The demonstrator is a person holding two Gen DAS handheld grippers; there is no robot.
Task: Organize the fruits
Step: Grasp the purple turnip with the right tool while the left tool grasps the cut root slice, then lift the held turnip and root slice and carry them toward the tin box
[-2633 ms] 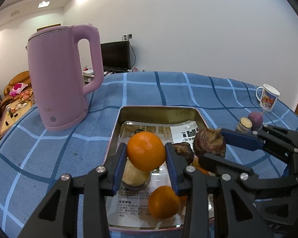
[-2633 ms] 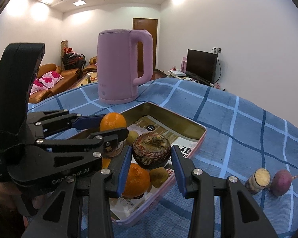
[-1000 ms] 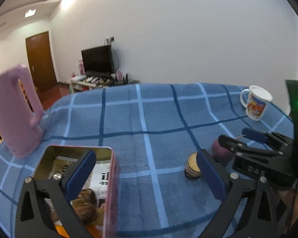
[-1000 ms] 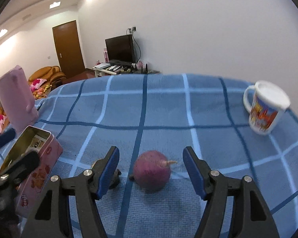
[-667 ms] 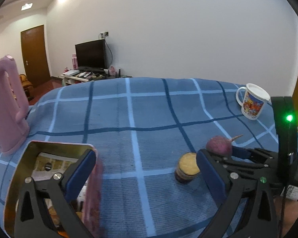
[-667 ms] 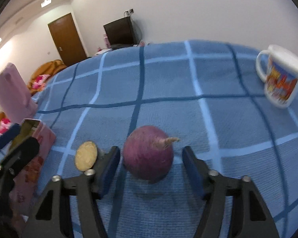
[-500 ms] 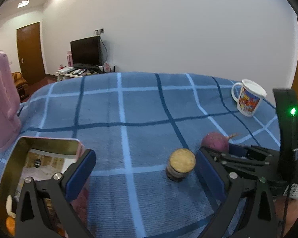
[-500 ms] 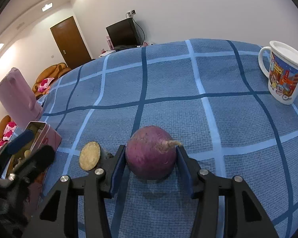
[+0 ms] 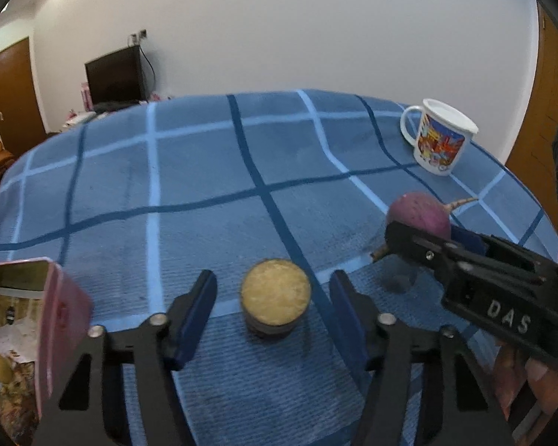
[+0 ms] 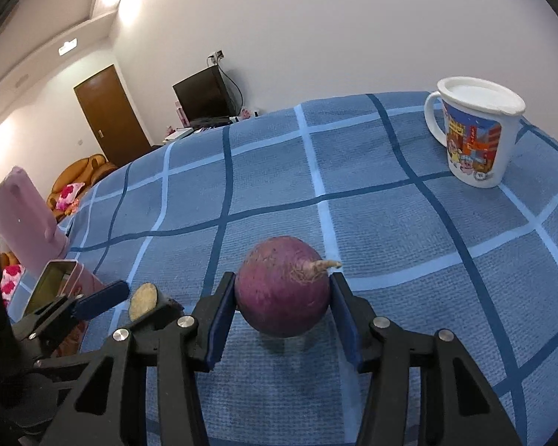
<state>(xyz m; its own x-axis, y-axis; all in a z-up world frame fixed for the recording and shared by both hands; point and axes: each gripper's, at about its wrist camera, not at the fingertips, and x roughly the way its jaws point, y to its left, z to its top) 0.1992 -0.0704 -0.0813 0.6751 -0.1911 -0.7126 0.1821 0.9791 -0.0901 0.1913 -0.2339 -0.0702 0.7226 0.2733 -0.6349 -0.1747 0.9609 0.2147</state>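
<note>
From your left wrist camera, your left gripper [image 9: 275, 303] stands open, its blue pads on either side of the cut yam piece [image 9: 275, 295] with a gap at each side, so nothing is held. The yam piece stands upright on the blue checked surface [image 9: 189, 186], pale cut face up. At the near left edge sits the pink tin [image 9: 61, 319], with a small yellowish fruit [image 9: 0, 368] lying inside it; the rest of its contents are too dim to name. To the right, your right gripper [image 9: 424, 238] reaches across, and the purple radish [image 9: 418, 212] shows above its fingers. Far right, a white cartoon mug [image 9: 441, 141] stands well apart from both vegetables.

From your right wrist camera, your right gripper [image 10: 282, 297] is closed on the purple radish [image 10: 282, 291]: both blue pads press its sides and its pale root tip points right. A shadow lies on the cloth under it; whether it touches the surface you cannot tell. To the near left, the yam piece [image 10: 144, 300] sits between the fingers of your left gripper [image 10: 141, 303]. Behind that are the pink tin [image 10: 61, 282] and, farther left, a pink kettle [image 10: 24, 219]. The mug [image 10: 474, 133] stands at the far right on the surface [image 10: 390, 204].
</note>
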